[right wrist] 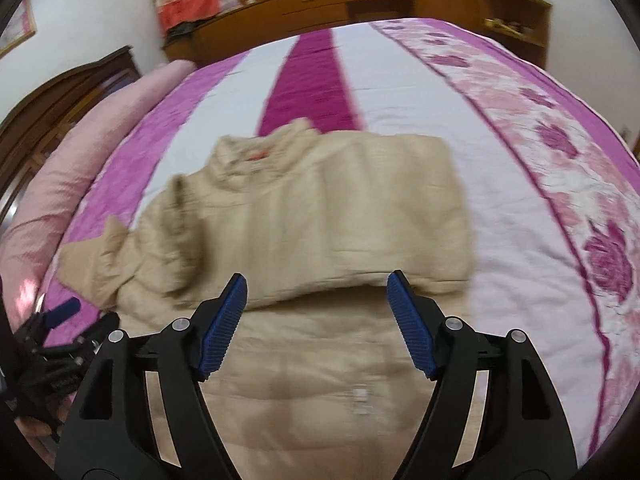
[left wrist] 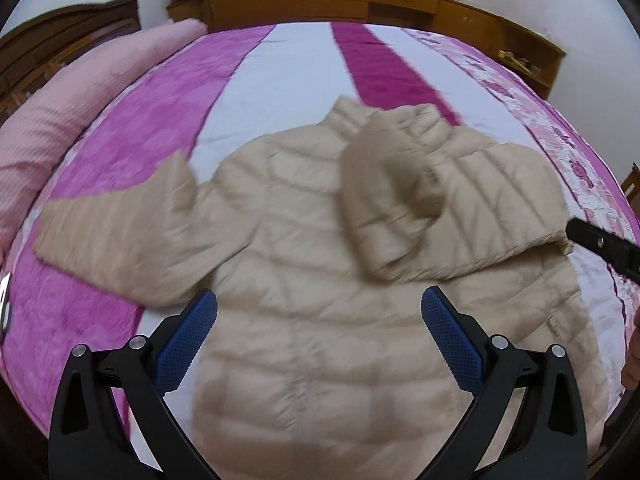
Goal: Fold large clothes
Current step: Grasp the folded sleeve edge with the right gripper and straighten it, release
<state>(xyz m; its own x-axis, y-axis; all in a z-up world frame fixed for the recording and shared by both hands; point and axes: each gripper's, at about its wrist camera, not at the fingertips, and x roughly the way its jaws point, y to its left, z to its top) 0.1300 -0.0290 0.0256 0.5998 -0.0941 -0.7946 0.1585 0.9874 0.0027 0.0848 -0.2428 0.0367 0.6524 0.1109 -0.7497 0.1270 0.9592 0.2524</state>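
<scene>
A beige quilted puffer jacket (left wrist: pixel 304 280) lies flat on the bed, collar away from me. Its left sleeve (left wrist: pixel 120 240) stretches out to the left. Its right sleeve (left wrist: pixel 400 208) is folded in across the chest. My left gripper (left wrist: pixel 319 304) is open and empty, hovering over the jacket's lower body. In the right wrist view the jacket (right wrist: pixel 320 220) lies ahead and below, and my right gripper (right wrist: pixel 318 284) is open and empty over its right side. The right gripper's tip (left wrist: pixel 600 244) shows at the right edge of the left wrist view; the left gripper (right wrist: pixel 52 320) shows at the lower left of the right wrist view.
The bed has a pink, white and magenta striped cover (left wrist: pixel 280 80) with a floral border (right wrist: pixel 560 168) on the right. A pink pillow roll (left wrist: pixel 60 128) lies along the left. A wooden headboard (left wrist: pixel 60 36) and a long wooden dresser (left wrist: pixel 360 4) stand behind.
</scene>
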